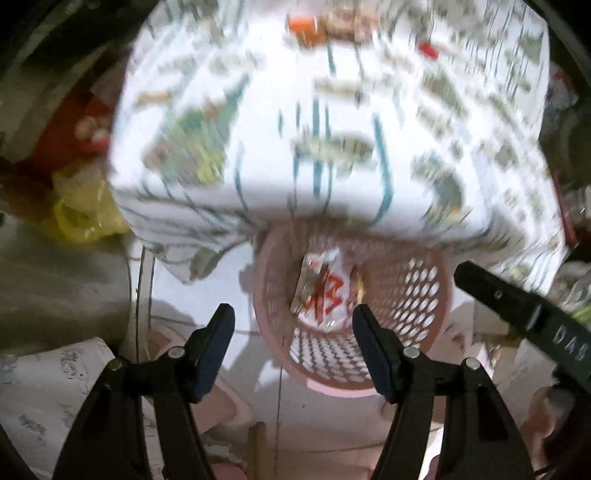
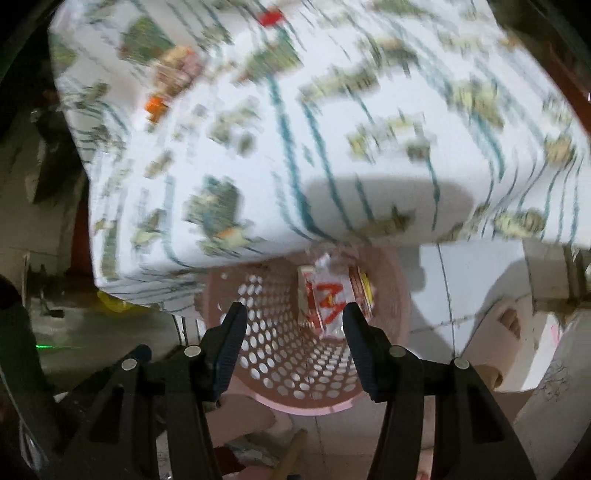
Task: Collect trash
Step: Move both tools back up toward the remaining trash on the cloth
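Note:
A pink perforated waste basket (image 1: pixel 417 295) stands on the floor just under the table's front edge; it also shows in the right wrist view (image 2: pixel 273 354). Inside lie a white wrapper with red print (image 1: pixel 327 295) (image 2: pixel 332 299) and other packets. My left gripper (image 1: pixel 293 314) is open and empty above the basket. My right gripper (image 2: pixel 293 314) is open and empty above it too, and its black body (image 1: pixel 517 306) shows at the right of the left wrist view. Blurred trash lies at the table's far side: an orange piece (image 1: pixel 301 24) (image 2: pixel 155 105) and a red piece (image 1: pixel 428 50) (image 2: pixel 271 16).
The table wears a white cloth with teal lines and green prints (image 1: pixel 258 110) (image 2: pixel 332 147). A yellow plastic bag (image 1: pixel 85 214) lies left of the table. A white box (image 2: pixel 546 354) stands on the tiled floor at the right. Both views are motion-blurred.

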A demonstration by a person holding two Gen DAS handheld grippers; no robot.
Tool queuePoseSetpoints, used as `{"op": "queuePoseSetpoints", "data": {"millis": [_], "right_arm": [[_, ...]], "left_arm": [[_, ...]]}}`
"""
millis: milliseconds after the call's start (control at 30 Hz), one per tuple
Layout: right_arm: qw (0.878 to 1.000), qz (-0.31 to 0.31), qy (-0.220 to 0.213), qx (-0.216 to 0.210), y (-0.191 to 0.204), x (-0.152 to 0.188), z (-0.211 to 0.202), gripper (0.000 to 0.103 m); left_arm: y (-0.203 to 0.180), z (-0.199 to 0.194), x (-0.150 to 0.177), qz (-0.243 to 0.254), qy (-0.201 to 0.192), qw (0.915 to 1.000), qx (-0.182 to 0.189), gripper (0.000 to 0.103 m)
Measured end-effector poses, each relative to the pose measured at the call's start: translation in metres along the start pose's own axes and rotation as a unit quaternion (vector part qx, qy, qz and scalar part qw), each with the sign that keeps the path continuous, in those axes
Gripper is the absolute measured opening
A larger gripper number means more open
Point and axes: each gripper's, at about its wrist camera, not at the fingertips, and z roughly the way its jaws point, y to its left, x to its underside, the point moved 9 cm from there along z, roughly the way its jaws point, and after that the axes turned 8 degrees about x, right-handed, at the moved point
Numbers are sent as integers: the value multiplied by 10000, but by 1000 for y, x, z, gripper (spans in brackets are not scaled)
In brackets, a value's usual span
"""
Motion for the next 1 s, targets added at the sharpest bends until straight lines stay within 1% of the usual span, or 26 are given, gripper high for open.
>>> {"op": "queuePoseSetpoints", "data": {"millis": [67,133,167,200,300,400,567,700,800,867,933,1000], "right_arm": [[9996,-132,-265,-28,7,-7,-19,56],[9975,-308,-631,-76,18,-14,-44,56],[9966,-355,-738,-78,19,-17,-50,56],[9946,-430,-942,-77,23,-21,-62,56],[9899,-521,-1314,-57,26,-29,-87,56],[9870,-536,-1515,-52,24,-35,-103,56],[9846,-479,-1683,33,19,-42,-114,56],[9822,-515,-1798,176,14,-42,-118,56],[9798,-594,-1897,237,15,-43,-124,56],[9763,-676,-2027,330,16,-44,-131,56],[9738,-742,-2116,383,17,-46,-135,57],[9718,-769,-2187,425,16,-48,-139,57]], "left_arm": [[-2,-22,-9,82,-319,9995,-29,64],[-5,-43,-18,175,-616,9979,-28,64],[-6,-51,-21,198,-735,9971,-14,64],[-7,-60,-24,216,-855,9961,-6,64],[-3,-93,-35,204,-1344,9907,-105,64],[0,-124,-42,226,-1749,9842,-127,64],[10,-141,-47,222,-2033,9786,-222,65],[19,-149,-48,155,-2162,9758,-304,70],[20,-161,-50,260,-2334,9712,-400,78],[18,-174,-56,394,-2546,9650,-500,86],[16,-187,-65,468,-2761,9584,-544,99],[11,-202,-78,604,-2929,9526,-562,103]]}}
